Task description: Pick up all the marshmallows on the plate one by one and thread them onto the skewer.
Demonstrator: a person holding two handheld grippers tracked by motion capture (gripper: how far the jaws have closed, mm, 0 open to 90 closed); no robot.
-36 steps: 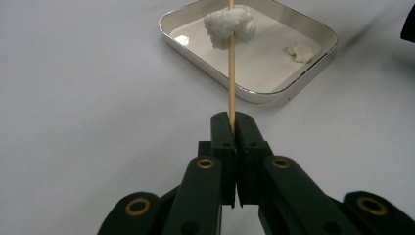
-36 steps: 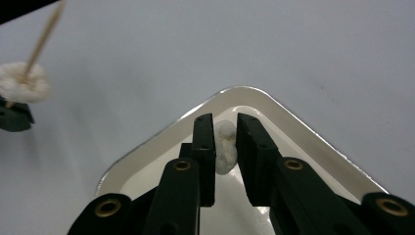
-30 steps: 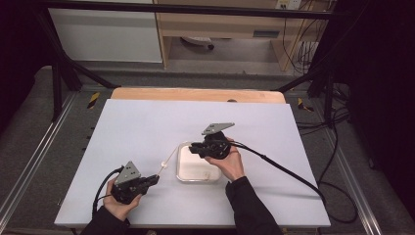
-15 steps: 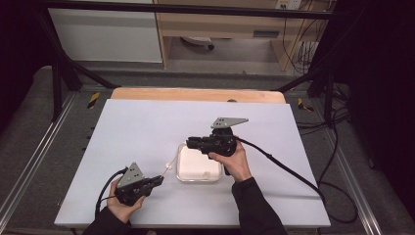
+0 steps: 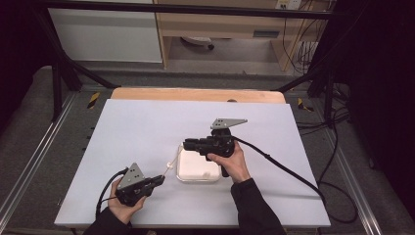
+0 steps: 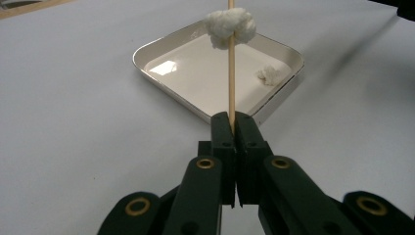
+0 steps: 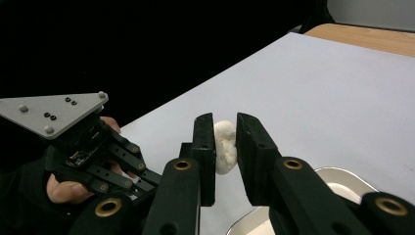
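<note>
Threading soft white lumps onto a thin wooden skewer (image 6: 231,58); one lump (image 6: 230,25) already sits on it, high up the stick.

Left tongs (image 6: 234,122) clamped tight on the skewer's lower end, holding it out toward the tray (image 6: 161,44); from the high view the skewer (image 5: 168,168) points at the tray's near-left corner. Right tongs (image 7: 225,142) nipped narrowly on a second white lump (image 7: 224,146), held above the tray's left side and facing the left hand (image 5: 125,208).

Step in hand, as I read it: bringing the second lump to the skewer tip. Next move calls for lining the lump's middle up with the point, then pushing along the stick's axis; off-centre and it may tear or slip out.

Materials: lumps look spongy, rounded, matte, marshmallow-like. Skewer pale, straight, slim. Tray square with rounded corners, glossy white inside, shallow rim; one small crumbly piece (image 6: 268,74) left in it. Bench (image 5: 147,122) pale, smooth, matte sheet.
</note>
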